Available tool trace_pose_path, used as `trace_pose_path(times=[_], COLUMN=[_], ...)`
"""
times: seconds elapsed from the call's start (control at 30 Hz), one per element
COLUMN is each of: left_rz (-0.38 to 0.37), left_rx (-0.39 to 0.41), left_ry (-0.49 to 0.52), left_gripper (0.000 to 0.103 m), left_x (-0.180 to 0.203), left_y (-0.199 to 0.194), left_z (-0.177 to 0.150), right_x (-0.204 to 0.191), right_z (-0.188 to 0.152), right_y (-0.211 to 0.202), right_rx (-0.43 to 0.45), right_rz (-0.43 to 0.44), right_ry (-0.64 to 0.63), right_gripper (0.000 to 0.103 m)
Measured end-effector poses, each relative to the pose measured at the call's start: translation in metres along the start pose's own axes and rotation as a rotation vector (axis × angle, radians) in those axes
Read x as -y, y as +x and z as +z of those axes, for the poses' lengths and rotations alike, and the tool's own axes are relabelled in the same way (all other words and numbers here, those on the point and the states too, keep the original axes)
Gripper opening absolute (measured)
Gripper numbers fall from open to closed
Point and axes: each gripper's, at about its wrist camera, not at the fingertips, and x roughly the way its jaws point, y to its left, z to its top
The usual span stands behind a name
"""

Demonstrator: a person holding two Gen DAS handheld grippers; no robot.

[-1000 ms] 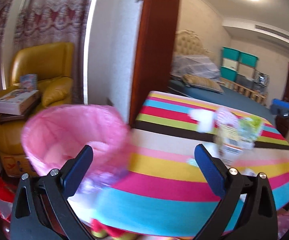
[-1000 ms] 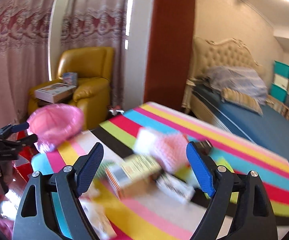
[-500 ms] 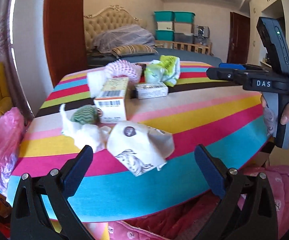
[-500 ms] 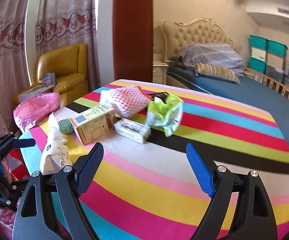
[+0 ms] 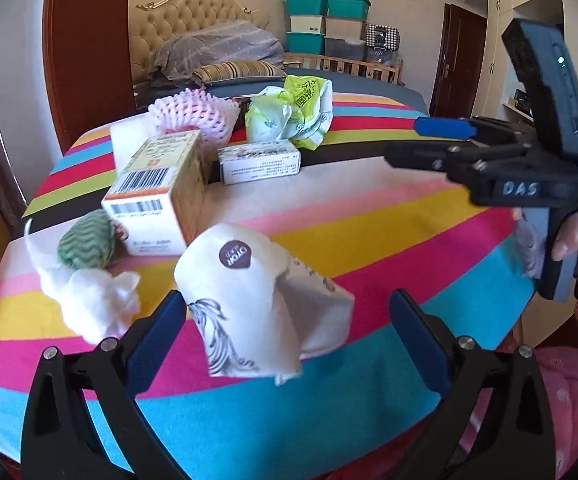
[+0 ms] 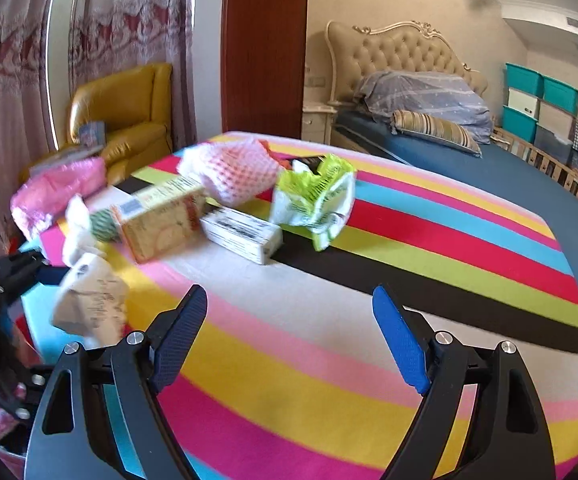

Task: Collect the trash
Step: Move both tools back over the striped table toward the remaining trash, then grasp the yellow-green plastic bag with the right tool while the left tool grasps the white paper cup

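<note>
Trash lies on a striped tablecloth (image 5: 369, 232). A crumpled white paper bag (image 5: 249, 304) sits right in front of my open left gripper (image 5: 289, 332), between its fingers. Beside it are a white tissue wad (image 5: 97, 300), a green ball (image 5: 87, 244), a yellow carton (image 5: 161, 188), a small white box (image 5: 261, 162), pink foam netting (image 5: 193, 116) and a green wrapper (image 5: 297, 114). My right gripper (image 6: 289, 340) is open and empty over the cloth; the small white box (image 6: 245, 236) and green wrapper (image 6: 313, 200) lie ahead of it. A pink trash bag (image 6: 57, 196) hangs at the table's left edge.
A yellow armchair (image 6: 129, 120) with books stands behind the pink bag. A bed (image 6: 489, 160) lies beyond the table, with stacked storage bins (image 6: 537, 108) at the back. The right gripper's body (image 5: 529, 168) shows at the right of the left wrist view.
The left gripper swung from the pink bag to the trash pile and closed in on the white paper bag. The right gripper drew back and turned right; both stayed open.
</note>
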Motion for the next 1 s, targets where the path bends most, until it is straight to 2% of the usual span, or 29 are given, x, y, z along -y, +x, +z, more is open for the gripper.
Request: trace_pose_path(times=[0.07,0.23,0.47,0.5,0.57,0.77,1.0], left_rz=[-0.003,0.02,0.05,0.053,0.053,0.013,0.011], left_rx=[-0.003,-0.039,-0.05,-0.048,-0.039,-0.021,0.001], left_ry=[0.001,-0.011,-0.032,-0.022,0.014,0.029,0.002], left_gripper=[0.097,0.097,0.097,0.095,0.077,0.075,0.075], left_x=[0.001,0.003,-0.004,-0.003,0.002,0.007,0.0], left_y=[0.006,0.018,0.013,0.014,0.015,0.019,0.013], left_z=[0.005,0.005,-0.006,-0.006,-0.003,0.001,0.002], right_x=[0.007,0.02,0.012,0.011,0.015,0.022,0.02], right_z=[0.002,0.004,0.013,0.015,0.02,0.043,0.071], right_y=[0.007,0.02,0.036,0.04,0.05,0.072,0.1], right_rx=[-0.014,-0.044,-0.075,-0.081,-0.095,-0.085,-0.07], right_rz=[-0.024,-0.015,0.05,0.053,0.055,0.097,0.103], right_ry=[-0.002,0.024,-0.015,-0.017,-0.001,0.088,0.141], right_gripper=[0.08,0.08,0.08,0.08,0.08,0.08,0.08])
